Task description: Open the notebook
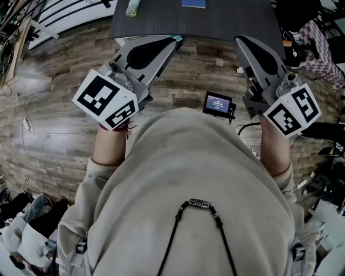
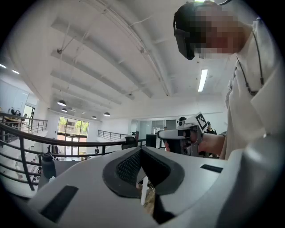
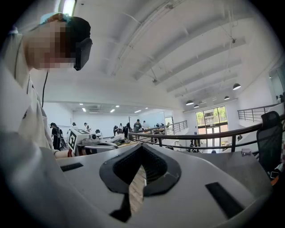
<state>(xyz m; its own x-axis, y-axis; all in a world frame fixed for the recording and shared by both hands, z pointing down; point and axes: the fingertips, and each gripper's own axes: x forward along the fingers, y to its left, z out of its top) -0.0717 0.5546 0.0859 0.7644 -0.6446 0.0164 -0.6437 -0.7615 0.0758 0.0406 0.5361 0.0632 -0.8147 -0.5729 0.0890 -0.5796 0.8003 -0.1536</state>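
One blue notebook (image 1: 194, 3) lies on the dark worktop (image 1: 232, 19), back from its near edge. The picture's top cuts most of it off, so its long axis cannot be told. Two tongs are held level with their tips by that near edge: the left tongs (image 1: 175, 39) and right tongs (image 1: 240, 39), both closed on nothing. The notebook sits beyond and between them, nearer the left.

Top edge cuts off the blue book (image 1: 193, 3); the table (image 1: 226, 19) too.
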